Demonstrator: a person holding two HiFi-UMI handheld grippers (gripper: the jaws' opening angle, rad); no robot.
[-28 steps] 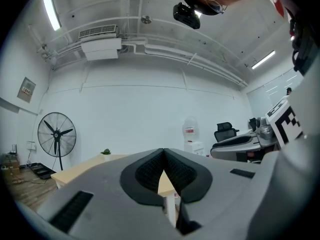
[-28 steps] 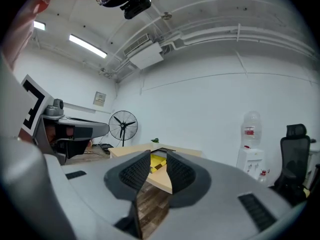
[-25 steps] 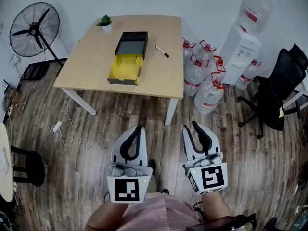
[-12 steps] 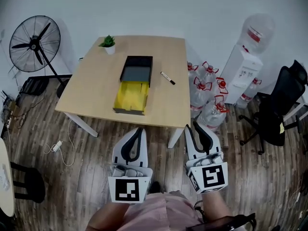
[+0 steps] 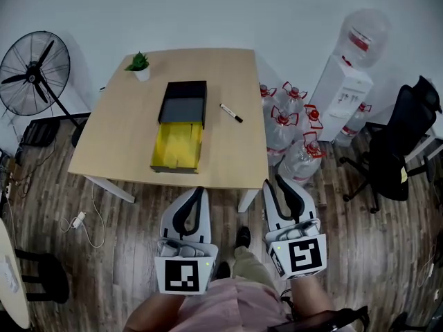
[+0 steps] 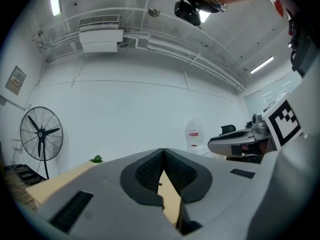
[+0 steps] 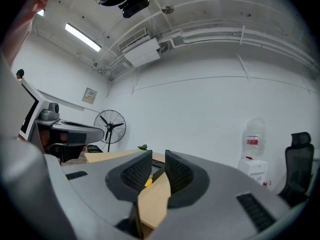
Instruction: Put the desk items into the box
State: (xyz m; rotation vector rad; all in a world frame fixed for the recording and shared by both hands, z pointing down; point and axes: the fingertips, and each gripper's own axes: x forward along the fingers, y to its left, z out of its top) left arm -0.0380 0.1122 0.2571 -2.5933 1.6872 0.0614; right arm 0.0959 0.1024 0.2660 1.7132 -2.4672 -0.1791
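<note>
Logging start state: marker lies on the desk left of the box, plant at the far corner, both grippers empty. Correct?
No. The head view shows the marker right of the box, not left. The rest holds: plant at the far corner of the desk, left gripper and right gripper empty.

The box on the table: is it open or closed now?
Open: the box shows its yellow inside, extended toward the near edge of the table. Whether anything lies inside, I cannot tell.

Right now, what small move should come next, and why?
Probably step in and reach the right gripper toward the marker: it lies loose on the table right of the box, on that gripper's side, and the gripper hangs empty, well short of it.
</note>
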